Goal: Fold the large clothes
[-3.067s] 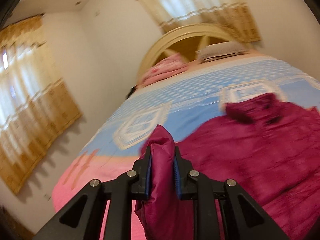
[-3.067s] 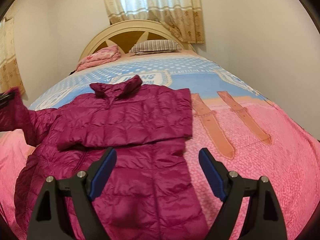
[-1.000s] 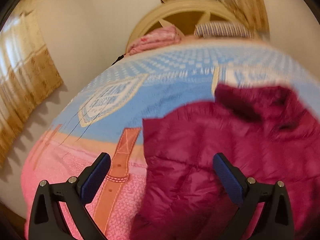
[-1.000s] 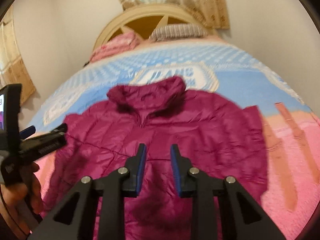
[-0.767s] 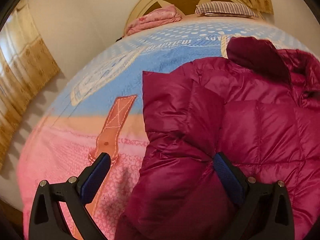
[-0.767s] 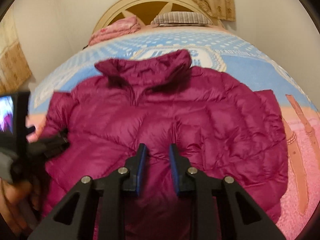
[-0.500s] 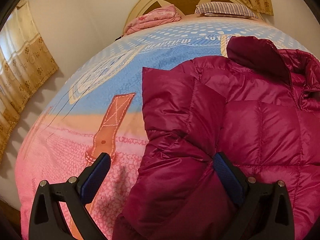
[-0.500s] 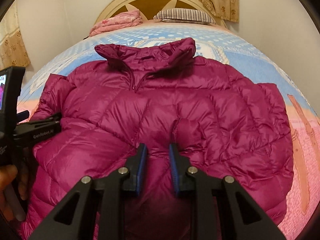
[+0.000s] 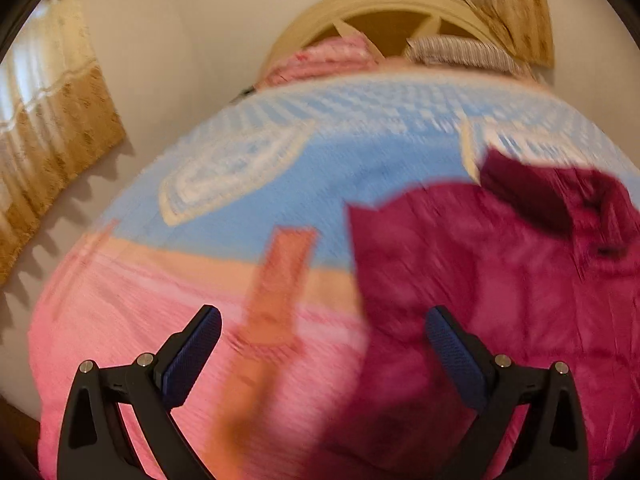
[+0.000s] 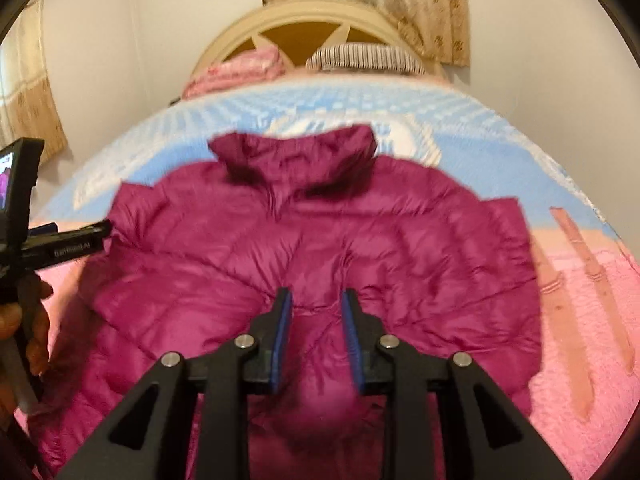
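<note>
Bedroom, patterned bed [image 10: 580, 320]: magenta puffer jacket [image 10: 320, 248] spread mid-bed, collar toward headboard, sleeves tucked in, ready for folding. Left tongs [image 9: 320, 356] wide apart over jacket's side edge; right tongs [image 10: 316, 336] narrowly parted, opening, nothing visibly pinched.

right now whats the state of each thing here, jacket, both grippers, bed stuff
jacket: flat on the bed, sleeves folded in, collar toward the headboard
left gripper: wide open, empty
right gripper: jaws opening, narrow gap, pinching nothing I can see
blanket: spread over the bed
striped pillow: lying by the headboard
</note>
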A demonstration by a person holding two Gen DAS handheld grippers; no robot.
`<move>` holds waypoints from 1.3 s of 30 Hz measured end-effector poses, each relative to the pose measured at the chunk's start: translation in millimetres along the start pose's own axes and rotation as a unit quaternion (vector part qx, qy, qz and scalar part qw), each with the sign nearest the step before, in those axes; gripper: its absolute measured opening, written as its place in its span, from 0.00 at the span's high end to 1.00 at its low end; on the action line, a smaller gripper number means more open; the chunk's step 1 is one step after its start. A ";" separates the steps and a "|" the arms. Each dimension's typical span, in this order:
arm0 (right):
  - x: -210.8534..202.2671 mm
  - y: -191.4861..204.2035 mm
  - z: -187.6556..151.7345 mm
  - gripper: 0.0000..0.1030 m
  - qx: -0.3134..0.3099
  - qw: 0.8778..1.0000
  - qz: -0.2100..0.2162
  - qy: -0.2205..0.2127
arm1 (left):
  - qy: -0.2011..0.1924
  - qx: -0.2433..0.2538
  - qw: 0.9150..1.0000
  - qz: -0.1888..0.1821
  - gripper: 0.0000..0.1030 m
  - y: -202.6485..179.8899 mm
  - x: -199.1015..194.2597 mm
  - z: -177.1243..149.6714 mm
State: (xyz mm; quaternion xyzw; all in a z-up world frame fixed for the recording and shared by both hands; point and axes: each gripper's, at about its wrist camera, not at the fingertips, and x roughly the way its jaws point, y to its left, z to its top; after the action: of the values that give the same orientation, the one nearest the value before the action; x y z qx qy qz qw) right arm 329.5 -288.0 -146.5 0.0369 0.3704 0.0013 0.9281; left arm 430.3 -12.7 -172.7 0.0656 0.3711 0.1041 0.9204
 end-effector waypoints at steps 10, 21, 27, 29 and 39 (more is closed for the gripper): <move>25.7 16.6 -30.5 0.75 -0.055 0.995 0.011 0.080 | 0.027 0.015 0.997 0.069 0.01 -6.2 23.2 16.0; -9.7 7.6 19.2 0.60 -0.002 0.999 0.037 -0.004 | 0.028 -0.033 0.998 0.050 0.01 -0.2 46.1 28.2; 48.5 17.5 6.3 0.60 -0.017 0.998 0.021 0.057 | 0.075 -0.026 0.993 0.084 0.01 -4.7 93.8 11.6; 57.1 17.9 -2.5 0.61 -0.022 0.998 0.018 0.054 | 0.073 -0.027 0.994 0.076 0.01 -5.3 97.1 5.3; 58.7 17.9 -9.6 0.61 -0.027 0.998 0.011 0.055 | 0.071 -0.019 0.994 0.082 0.01 -8.5 100.7 2.0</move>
State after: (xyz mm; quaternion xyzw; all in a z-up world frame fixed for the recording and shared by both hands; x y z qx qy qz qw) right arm 366.0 -267.8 -192.6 0.0157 0.4199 0.0238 0.9071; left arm 503.7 3.1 -240.3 0.0703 0.4270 0.1904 0.8812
